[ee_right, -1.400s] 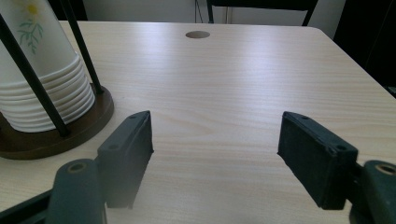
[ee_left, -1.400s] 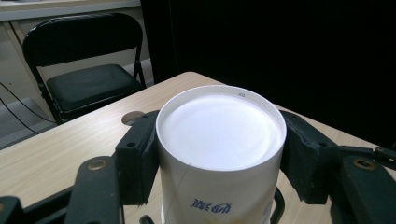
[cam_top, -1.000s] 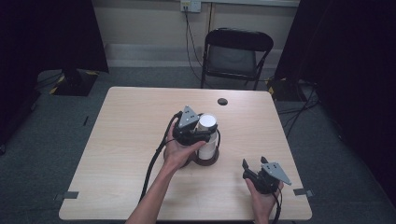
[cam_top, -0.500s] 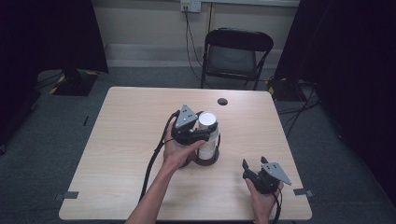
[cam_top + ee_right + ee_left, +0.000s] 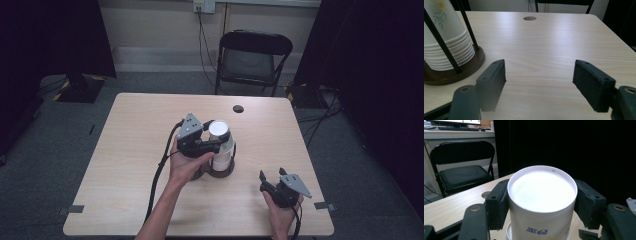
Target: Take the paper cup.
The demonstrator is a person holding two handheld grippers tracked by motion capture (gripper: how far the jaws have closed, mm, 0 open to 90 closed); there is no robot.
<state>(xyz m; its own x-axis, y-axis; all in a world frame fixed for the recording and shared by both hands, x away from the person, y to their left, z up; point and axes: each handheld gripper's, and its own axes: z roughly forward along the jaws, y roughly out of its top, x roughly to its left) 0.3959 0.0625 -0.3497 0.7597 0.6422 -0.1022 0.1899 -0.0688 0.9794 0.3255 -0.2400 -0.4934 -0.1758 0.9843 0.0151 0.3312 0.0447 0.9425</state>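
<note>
At mid-table, left gripper (image 5: 541, 202) clamped on white upturned paper cup (image 5: 541, 195), blue print, right gripper (image 5: 540, 80) wide open, empty

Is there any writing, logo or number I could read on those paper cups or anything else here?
Top paper cup, rim: a tiny dark mark, too small to read.
Same cup, side wall: blue printed characters, partly cut off and blurred, not readable.
Stack of cups in the holder: a flower and leaf drawing, no words.
Nothing else carries readable text.

White paper cups (image 5: 444, 37), green sprig and yellow flower print; dark brown holder base (image 5: 459, 71), black rods; pale wood-grain table (image 5: 130, 150); black folding chair (image 5: 252, 57).
</note>
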